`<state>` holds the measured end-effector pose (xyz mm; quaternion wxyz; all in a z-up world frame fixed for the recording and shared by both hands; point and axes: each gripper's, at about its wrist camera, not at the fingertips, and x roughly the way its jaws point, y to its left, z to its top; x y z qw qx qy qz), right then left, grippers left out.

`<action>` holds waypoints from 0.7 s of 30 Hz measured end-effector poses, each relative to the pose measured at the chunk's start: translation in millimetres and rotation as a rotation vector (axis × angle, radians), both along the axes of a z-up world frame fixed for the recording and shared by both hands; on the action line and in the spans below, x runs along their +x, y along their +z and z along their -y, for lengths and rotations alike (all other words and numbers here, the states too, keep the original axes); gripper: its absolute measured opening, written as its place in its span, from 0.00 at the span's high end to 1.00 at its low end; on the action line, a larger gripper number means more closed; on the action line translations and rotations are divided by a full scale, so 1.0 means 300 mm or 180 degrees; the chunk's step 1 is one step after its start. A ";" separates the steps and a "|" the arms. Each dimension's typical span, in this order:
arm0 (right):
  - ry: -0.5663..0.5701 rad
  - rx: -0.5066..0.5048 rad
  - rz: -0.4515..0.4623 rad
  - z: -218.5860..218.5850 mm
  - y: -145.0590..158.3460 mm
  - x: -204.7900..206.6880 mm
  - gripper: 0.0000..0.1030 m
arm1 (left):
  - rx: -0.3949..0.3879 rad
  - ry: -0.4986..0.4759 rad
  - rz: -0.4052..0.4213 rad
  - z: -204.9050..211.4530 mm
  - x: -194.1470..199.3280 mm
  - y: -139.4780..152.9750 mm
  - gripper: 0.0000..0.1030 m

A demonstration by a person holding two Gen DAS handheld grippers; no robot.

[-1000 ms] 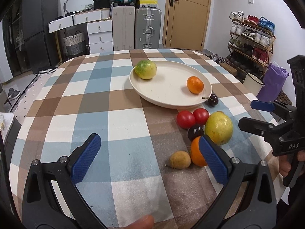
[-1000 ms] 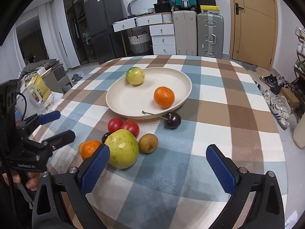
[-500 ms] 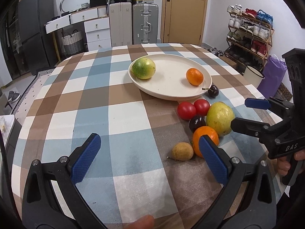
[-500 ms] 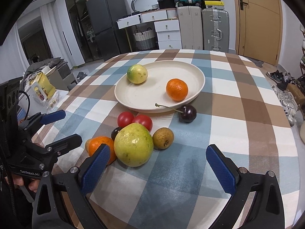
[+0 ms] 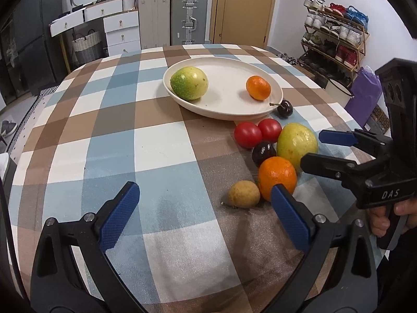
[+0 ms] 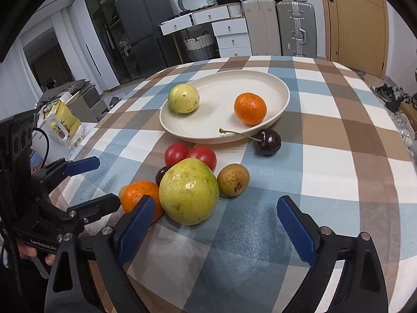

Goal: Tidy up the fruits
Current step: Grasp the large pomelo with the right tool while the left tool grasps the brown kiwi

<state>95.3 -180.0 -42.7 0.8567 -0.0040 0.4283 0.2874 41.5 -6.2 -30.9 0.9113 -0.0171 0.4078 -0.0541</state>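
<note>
A cream plate [image 5: 224, 116] [image 6: 282, 104] holds a green-yellow fruit [image 5: 189, 83] [image 6: 183, 98] and a mandarin [image 5: 258, 88] [image 6: 250, 108]. On the cloth beside it lie a stemmed cherry [image 6: 268, 142], two tomatoes [image 6: 176, 154], a dark cherry [image 5: 263, 152], a big yellow-green fruit [image 5: 297, 143] [image 6: 189, 191], an orange [image 5: 277, 177] [image 6: 135, 195] and a small brown fruit [image 5: 244, 193] [image 6: 232, 180]. My right gripper [image 6: 216, 202] [image 5: 312, 148] is closing, its jaws astride the big fruit without pressing it. My left gripper [image 5: 203, 193] [image 6: 106, 182] stands open, its right pad close to the orange.
The round table wears a checked cloth [image 5: 156, 143]. Suitcases [image 5: 189, 18], white drawers [image 5: 121, 31] and a shoe rack [image 5: 336, 39] stand beyond it. A chair with bags [image 6: 62, 122] is at the table's left. A hand [image 5: 385, 219] grips the right tool's handle.
Both views have drawn closer to the fruit cluster. The right gripper's fingers have narrowed, and the big yellow-green fruit now lies between them. The fruits have not moved.
</note>
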 end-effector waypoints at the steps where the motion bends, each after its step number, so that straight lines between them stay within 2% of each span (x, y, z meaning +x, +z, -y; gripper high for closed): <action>1: -0.0001 0.0011 -0.0017 0.000 -0.004 0.003 0.13 | 0.0018 -0.0012 0.0000 0.006 0.001 -0.002 0.02; 10: 0.0018 0.0107 -0.0127 -0.017 -0.021 0.016 0.19 | -0.0076 -0.0030 -0.0062 0.000 0.005 -0.015 0.02; 16: 0.0039 0.0142 -0.0145 -0.028 -0.024 0.016 0.30 | -0.0001 0.0064 -0.0132 -0.013 0.017 -0.034 0.03; 21: 0.0027 0.0167 -0.0157 -0.030 -0.023 0.019 0.31 | 0.0000 0.0036 -0.0110 -0.008 0.016 -0.038 0.04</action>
